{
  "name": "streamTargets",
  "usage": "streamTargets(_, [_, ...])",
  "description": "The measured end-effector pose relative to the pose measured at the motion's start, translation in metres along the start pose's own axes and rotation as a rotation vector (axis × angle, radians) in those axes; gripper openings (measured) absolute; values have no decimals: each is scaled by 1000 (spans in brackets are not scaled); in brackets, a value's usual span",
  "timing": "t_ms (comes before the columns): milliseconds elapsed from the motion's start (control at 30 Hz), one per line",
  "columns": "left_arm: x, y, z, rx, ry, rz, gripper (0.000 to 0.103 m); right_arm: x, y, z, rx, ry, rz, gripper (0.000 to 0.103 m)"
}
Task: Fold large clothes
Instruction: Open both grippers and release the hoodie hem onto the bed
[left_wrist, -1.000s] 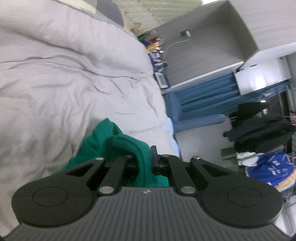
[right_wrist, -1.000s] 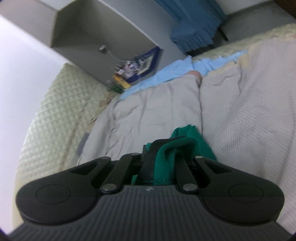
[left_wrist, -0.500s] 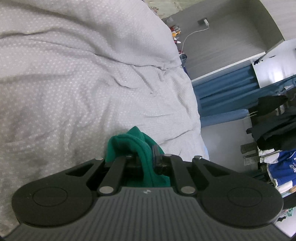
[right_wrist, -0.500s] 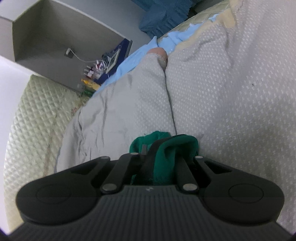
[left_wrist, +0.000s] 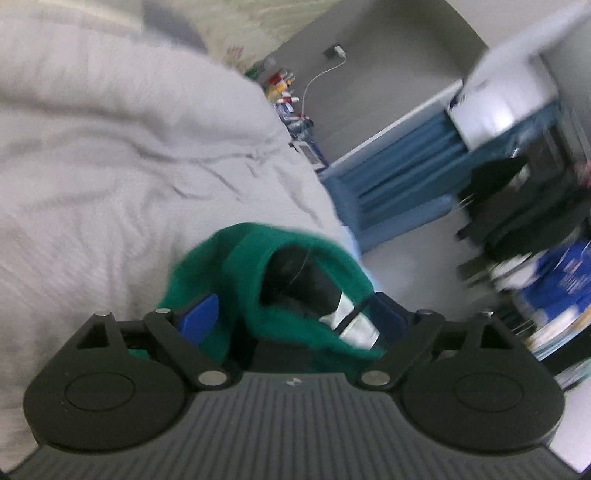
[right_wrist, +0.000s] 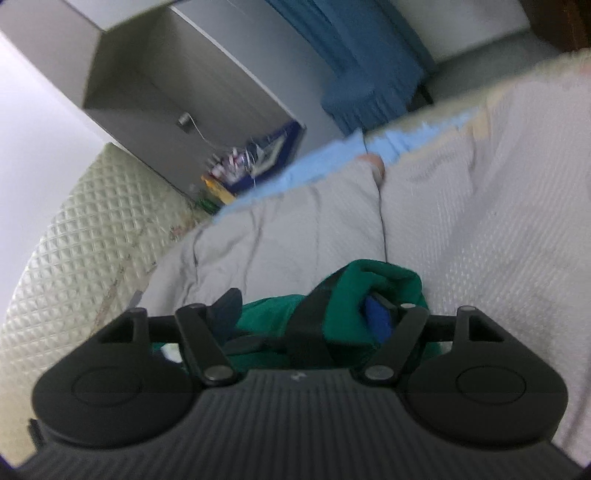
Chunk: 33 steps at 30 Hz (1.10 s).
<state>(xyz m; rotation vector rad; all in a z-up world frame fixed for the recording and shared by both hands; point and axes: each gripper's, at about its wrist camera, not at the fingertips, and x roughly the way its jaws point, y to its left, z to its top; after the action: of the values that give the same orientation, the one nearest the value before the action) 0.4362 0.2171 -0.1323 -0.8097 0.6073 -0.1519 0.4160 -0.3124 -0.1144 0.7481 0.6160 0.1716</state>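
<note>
Left wrist view, fingers: the left gripper (left_wrist: 291, 314) has its jaws opening; the blue pads stand wide apart and press on nothing
Left wrist view, garment: the green garment (left_wrist: 258, 266) lies bunched between the fingers, a loose fold arching over a dark lining, hanging just above the grey duvet (left_wrist: 110, 177) on the bed
Right wrist view, fingers: the right gripper (right_wrist: 306, 314) is opening too; its fingers are spread, one blue pad (right_wrist: 376, 314) showing beside the cloth
Right wrist view, garment: the green garment (right_wrist: 380, 284) sits heaped between and over the fingers, with a dark band across it, close above the duvet (right_wrist: 461, 229)
Step in hand: release, judged as setting the folded edge down on the bed
Next move: draw both grippers back clear of the cloth without snagging it, then find the next edge to grasp; blur hides fine detail
</note>
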Motion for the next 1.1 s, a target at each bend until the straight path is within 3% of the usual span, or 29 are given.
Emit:
streamTargets(200, [-12, -29, -14, 205, -44, 101, 92, -32, 40, -26, -215, -84, -17, 74])
streamTargets(367, [6, -38, -26, 270, -15, 106, 92, -8, 47, -40, -265, -43, -75, 74])
streamTargets(500, [29, -39, -31, 313, 8, 165, 92, 20, 52, -43, -352, -39, -157, 74])
streamTargets(800, [59, -27, -30, 442, -5, 439, 92, 66, 73, -43, -562, -53, -184, 72])
streamTargets(967, [75, -6, -18, 381, 13, 487, 92, 104, 67, -33, -618, 38, -275, 78])
streamTargets(1100, [82, 7, -6, 341, -3, 483, 91, 129, 36, -19, -501, 94, -318, 78])
